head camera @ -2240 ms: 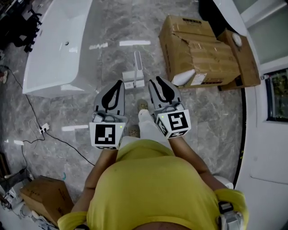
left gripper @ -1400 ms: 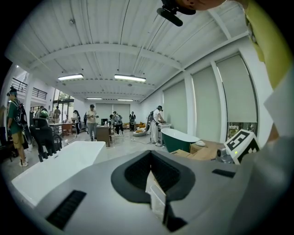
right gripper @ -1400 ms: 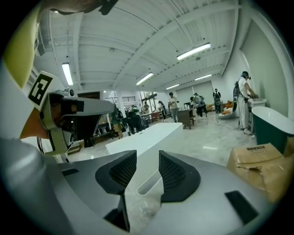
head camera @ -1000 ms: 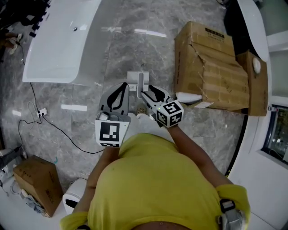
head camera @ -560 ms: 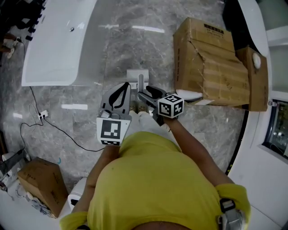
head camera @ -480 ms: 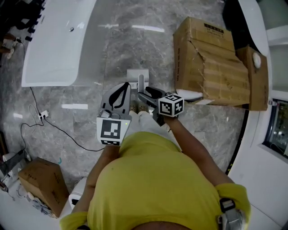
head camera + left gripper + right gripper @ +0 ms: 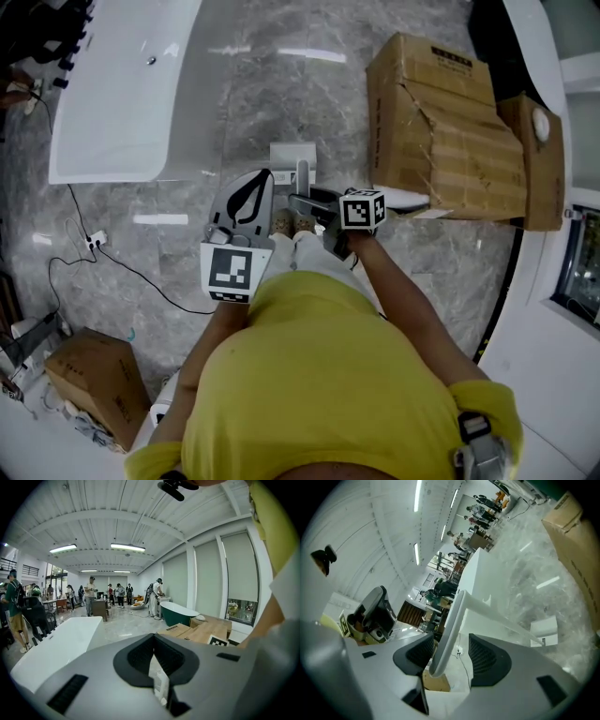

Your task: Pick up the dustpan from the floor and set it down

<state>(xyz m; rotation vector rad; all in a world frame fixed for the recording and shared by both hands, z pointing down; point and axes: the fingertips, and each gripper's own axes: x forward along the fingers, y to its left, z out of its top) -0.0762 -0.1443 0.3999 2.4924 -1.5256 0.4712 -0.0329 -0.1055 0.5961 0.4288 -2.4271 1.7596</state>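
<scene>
R gripper [image 7: 452,652] fingers wide, just been closing, astride dustpan [image 7: 292,155] handle, not gripping it. L gripper [image 7: 156,641] fingers together. Dustpan on bare floor [image 7: 281,94] strip btw tub [image 7: 122,94] edge & box [image 7: 441,122].

Glossy grey marble floor [image 7: 281,89]; smooth white plastic dustpan [image 7: 289,153]; glossy white bathtub [image 7: 122,94]; matt creased cardboard box [image 7: 441,122]

The dustpan [image 7: 291,155] stands with its handle between the jaws of the right gripper [image 7: 305,200]. A bathtub [image 7: 122,94] lies to the gripper's left, a cardboard box [image 7: 441,122] to its right.
</scene>
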